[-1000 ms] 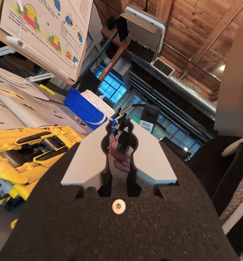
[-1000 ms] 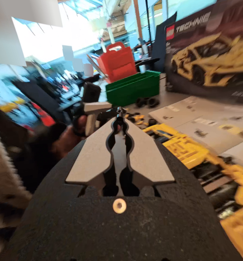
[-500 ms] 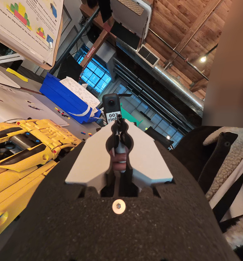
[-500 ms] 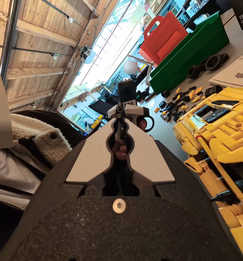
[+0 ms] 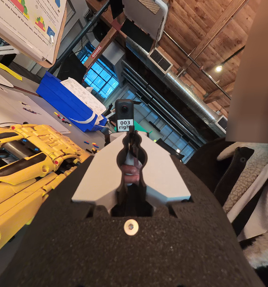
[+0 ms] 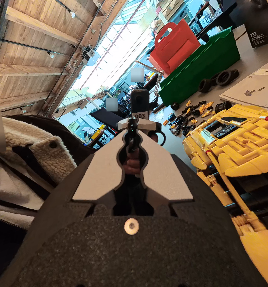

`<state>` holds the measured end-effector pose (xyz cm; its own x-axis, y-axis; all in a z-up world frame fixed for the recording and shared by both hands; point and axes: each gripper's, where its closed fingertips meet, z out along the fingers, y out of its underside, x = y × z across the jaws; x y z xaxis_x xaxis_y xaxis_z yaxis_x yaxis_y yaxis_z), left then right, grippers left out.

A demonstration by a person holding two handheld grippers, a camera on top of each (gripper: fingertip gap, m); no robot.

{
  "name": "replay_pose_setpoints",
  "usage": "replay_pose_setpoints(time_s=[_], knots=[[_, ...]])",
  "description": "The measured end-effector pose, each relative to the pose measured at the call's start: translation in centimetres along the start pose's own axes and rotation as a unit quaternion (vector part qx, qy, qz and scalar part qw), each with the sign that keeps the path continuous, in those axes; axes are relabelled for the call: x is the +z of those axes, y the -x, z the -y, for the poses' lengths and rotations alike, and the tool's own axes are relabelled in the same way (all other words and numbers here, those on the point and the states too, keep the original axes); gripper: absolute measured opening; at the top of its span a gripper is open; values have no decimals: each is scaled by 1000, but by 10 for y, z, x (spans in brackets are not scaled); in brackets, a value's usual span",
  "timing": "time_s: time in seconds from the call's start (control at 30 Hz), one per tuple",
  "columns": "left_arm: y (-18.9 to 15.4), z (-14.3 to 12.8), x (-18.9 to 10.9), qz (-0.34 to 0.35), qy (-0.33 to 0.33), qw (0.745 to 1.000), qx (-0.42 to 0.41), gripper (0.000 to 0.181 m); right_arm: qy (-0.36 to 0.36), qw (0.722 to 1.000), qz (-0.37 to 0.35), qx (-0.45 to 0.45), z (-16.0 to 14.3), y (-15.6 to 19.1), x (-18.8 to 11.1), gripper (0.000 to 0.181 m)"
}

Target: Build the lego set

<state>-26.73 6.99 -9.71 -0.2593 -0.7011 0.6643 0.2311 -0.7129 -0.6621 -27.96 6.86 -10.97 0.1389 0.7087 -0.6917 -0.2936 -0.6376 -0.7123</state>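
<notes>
Holding both grippers up off the table, tip to tip, each camera looking straight at the other one. Pinching a small black part (image 6: 132,124) at the nose of the right gripper (image 6: 132,134), fingers nearly together with only that sliver between them. Closing the left gripper (image 5: 131,135) just as narrowly on something dark at its own tips (same part or a second one, cannot tell). Meeting in mid-air like this, probably, for mating or handing over a piece too small to work on flat, with each tool bracing against the other's push.

Leaving the car (image 5: 29,163) on the table, low and to one side of the grippers and apart from both, so likely waiting for the finished sub-piece. Keeping spare pieces (image 6: 189,115) scattered just past the car's end, near the tyres (image 6: 223,77) and green bin (image 6: 200,69), within easy reach for the next pick. Parking the blue bin (image 5: 65,99) at the far side.

Needing straight alignment next: any tilt risking the part twisting out of such a light pinch.
</notes>
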Motion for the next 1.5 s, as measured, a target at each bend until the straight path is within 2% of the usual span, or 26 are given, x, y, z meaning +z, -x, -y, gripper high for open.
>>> replay_pose_setpoints(time_s=[0.2,0.5,0.67,0.9,1.0,1.1,1.17,1.23,1.3,1.37,1.43,1.5], knots=[[0,0,1,-2,-2,1000,-2,7,-6,1000,7,21,1,1,-1,6],[3,-10,-1,15,42,998,36,6,30,999,-21,-5,-8,-3,-3,6],[0,-17,0,2,73,997,37,7,66,996,-33,-41,-15,-1,-7,5],[0,-21,-1,-12,81,997,10,7,79,994,-45,-63,-18,-1,-8,5],[6,-20,-4,-19,76,996,-45,7,98,972,-76,-200,-21,-3,-10,17],[10,-16,-9,-38,54,991,-114,6,88,917,-129,-367,-13,-5,-17,43],[8,-21,-8,-54,66,985,-151,6,84,888,-144,-429,-13,-2,-20,42],[-2,-27,-6,-96,80,972,-199,6,87,870,-124,-469,-20,4,-19,38],[-13,-35,-4,-135,100,957,-235,6,87,870,-92,-476,-27,13,-17,40],[-14,-40,-2,-130,110,958,-230,6,85,868,-84,-482,-28,18,-16,39],[-17,-38,-2,-140,108,957,-228,6,94,859,-95,-495,-30,14,-17,24],[-15,-40,-2,-136,111,957,-231,6,104,849,-107,-507,-31,11,-18,22]])
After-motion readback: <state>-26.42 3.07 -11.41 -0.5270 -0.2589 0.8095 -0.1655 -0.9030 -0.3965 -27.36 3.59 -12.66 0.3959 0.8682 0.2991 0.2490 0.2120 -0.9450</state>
